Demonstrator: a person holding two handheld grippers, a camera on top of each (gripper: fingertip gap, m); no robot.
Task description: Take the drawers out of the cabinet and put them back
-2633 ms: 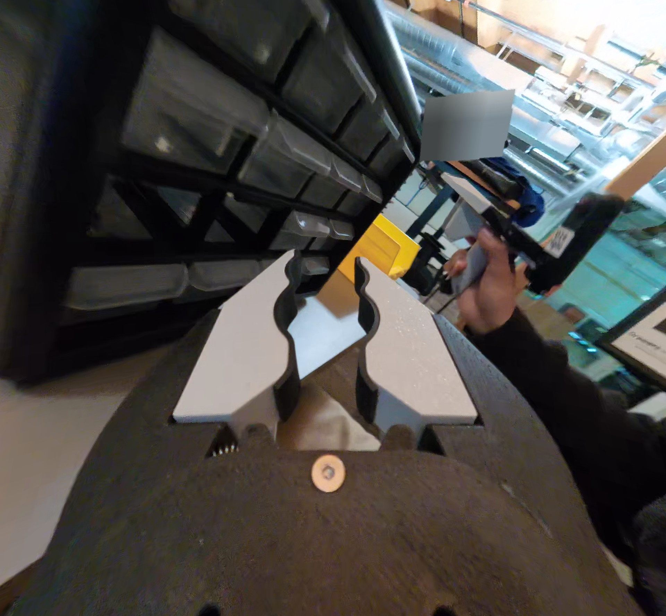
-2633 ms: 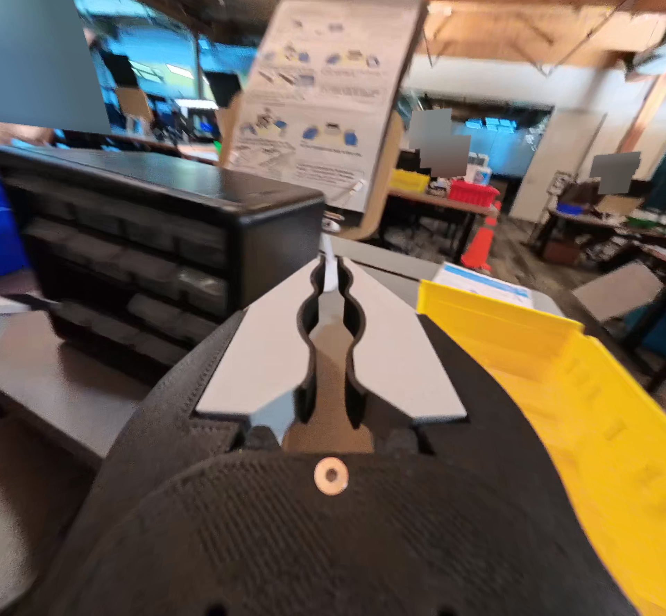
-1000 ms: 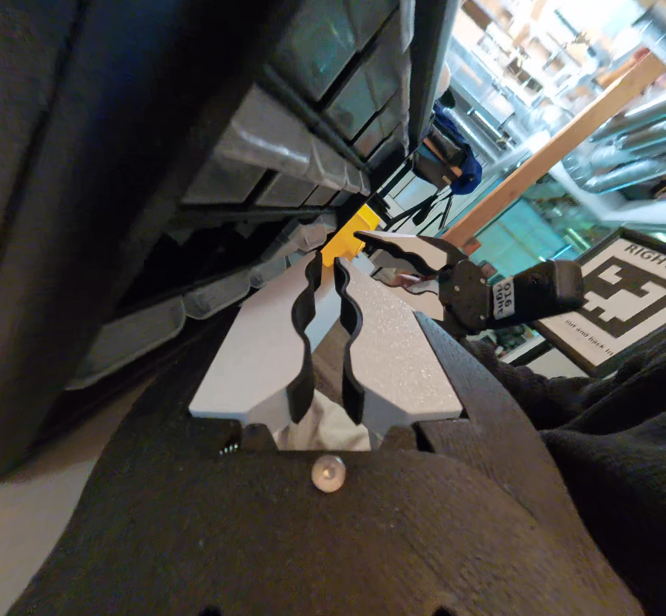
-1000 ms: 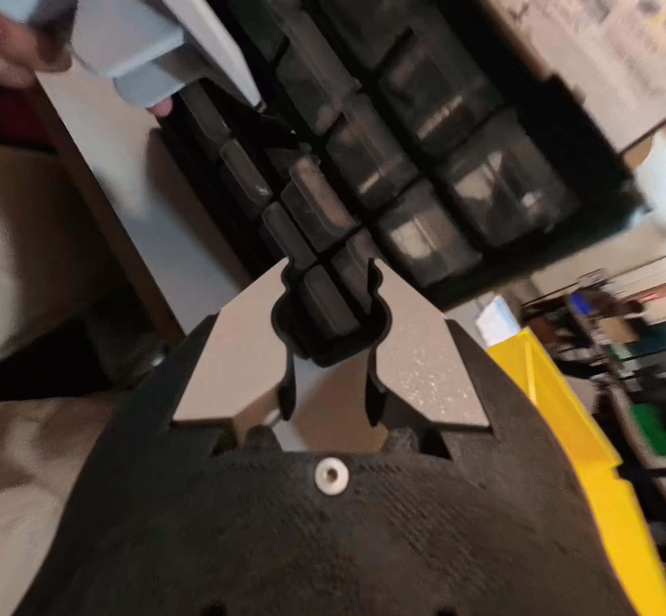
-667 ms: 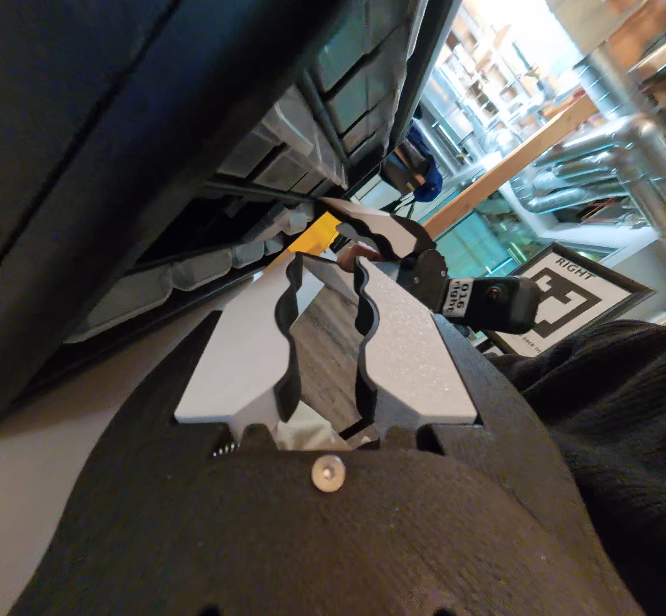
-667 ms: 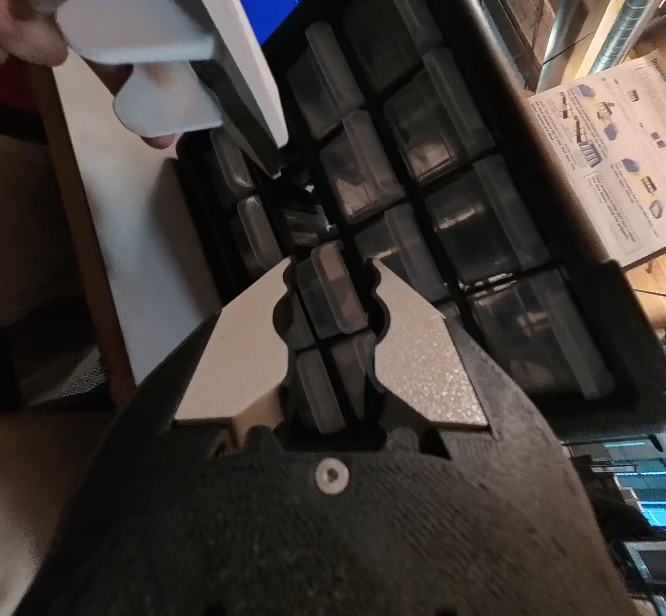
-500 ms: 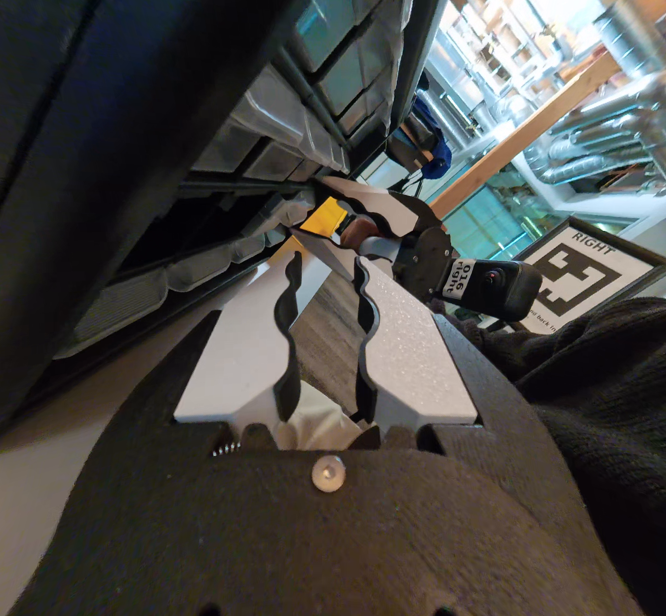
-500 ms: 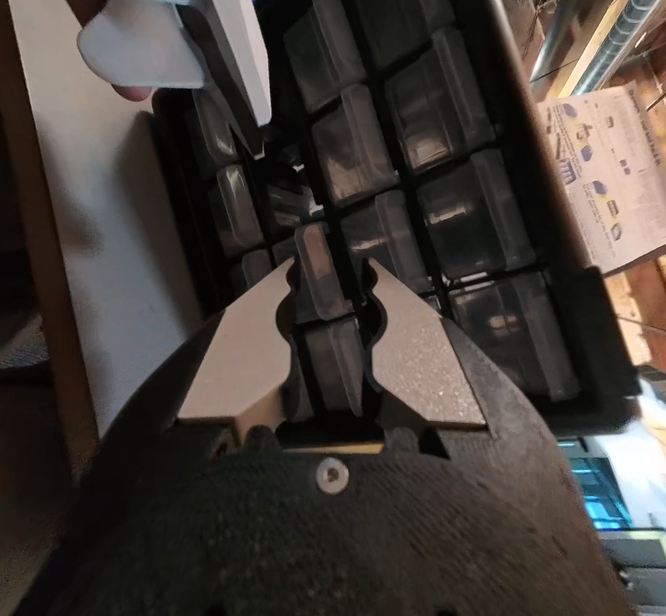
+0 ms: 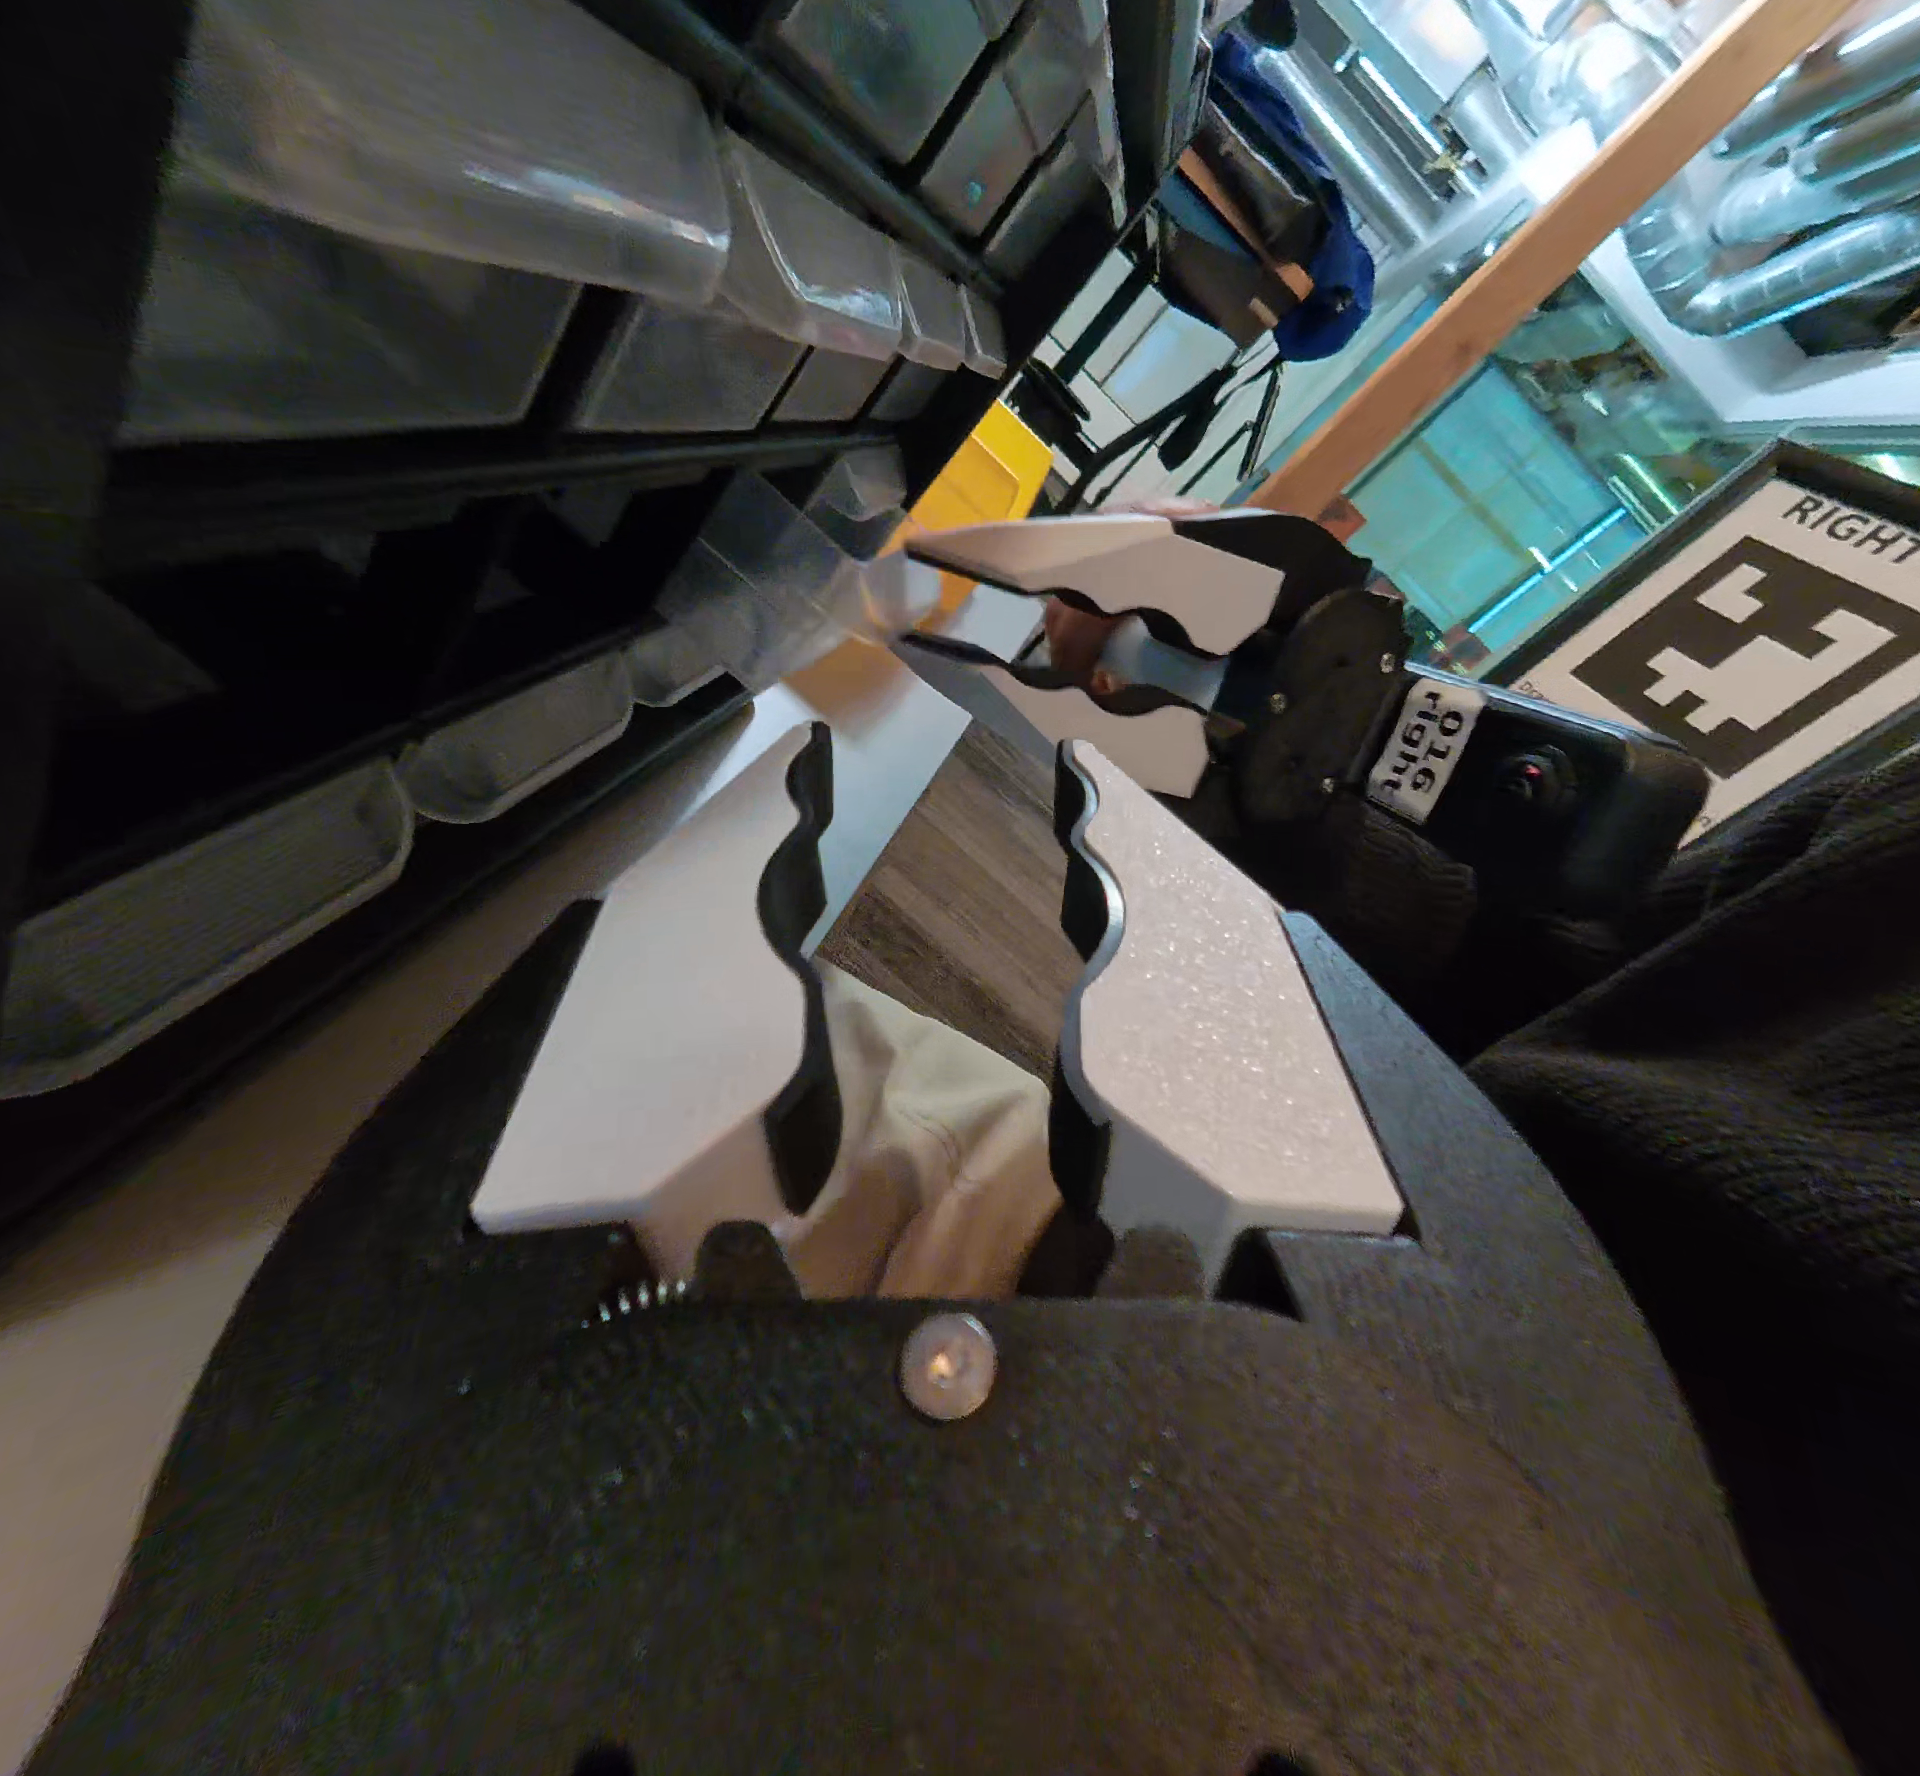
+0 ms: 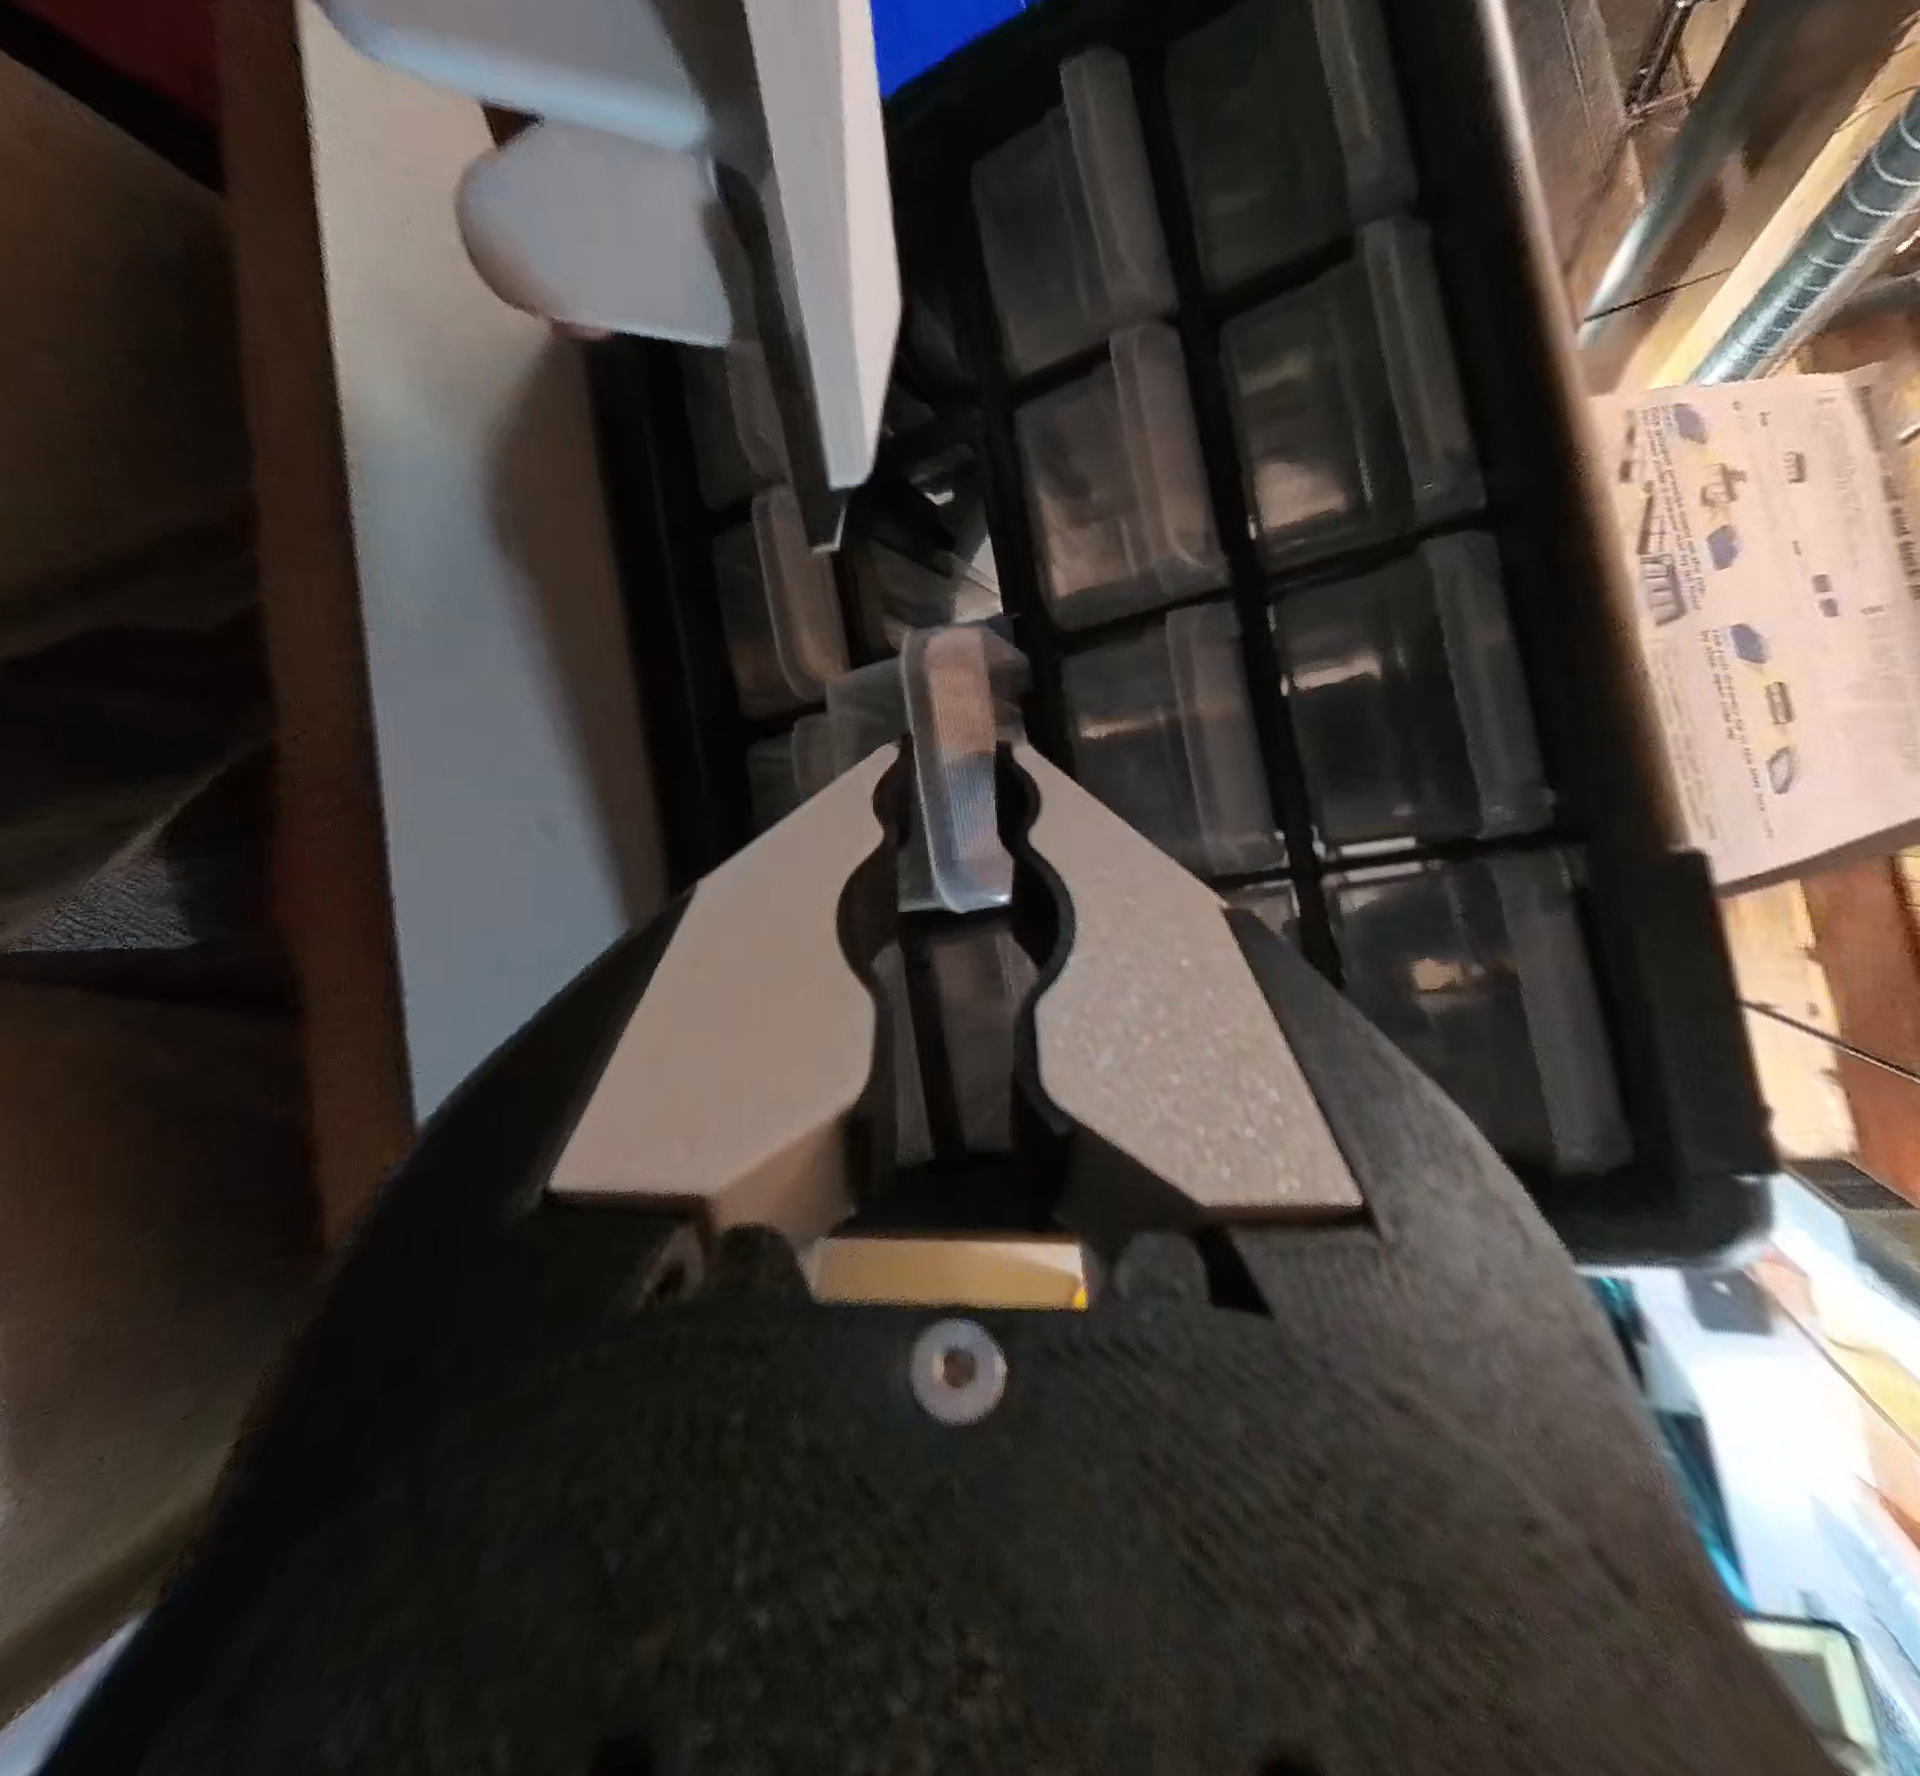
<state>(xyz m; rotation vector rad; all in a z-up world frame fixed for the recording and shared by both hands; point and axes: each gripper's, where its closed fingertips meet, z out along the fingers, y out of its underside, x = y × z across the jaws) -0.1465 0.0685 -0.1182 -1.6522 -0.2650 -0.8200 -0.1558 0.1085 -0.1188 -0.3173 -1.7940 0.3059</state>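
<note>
Clear plastic drawer: the little drawer [image 10: 951, 791] is see-through and sticks partway out of the black cabinet [image 10: 1538, 583], in a low row near the middle.
Drawer handle: a small lip [image 9: 878, 583] on the front; I think this is the best place to hold it.
How it will handle: it looks light and stiff, with smooth shiny sides, so it could slip. Thin plastic like this might crack if squeezed hard.
Right gripper: the right gripper [image 10: 956, 770] has its two fingers pressed onto the drawer's lip, one on each side, and pinches it.
Left gripper: the left gripper [image 9: 940, 750] has its fingers spread apart and holds nothing. It hangs low in front of the cabinet, near the bottom row.
Finger shape: the fingers [image 9: 675, 1020] are flat grey wedges with wavy black rubber on the inner edges, good for holding.
Other drawers: many more clear drawers [image 10: 1340, 438] sit pushed in, in neat rows. One slot [image 9: 312, 625] beside the pulled drawer looks dark; I cannot tell if it is empty.
Cabinet: hard black plastic with thin bars between the drawers.
Table: the cabinet stands on a smooth white table [image 10: 457, 687].
Yellow bin: a bright yellow bin [image 9: 987, 469] sits past the cabinet's far end.
Paper: a printed sheet [image 10: 1766, 625] is behind the cabinet.
</note>
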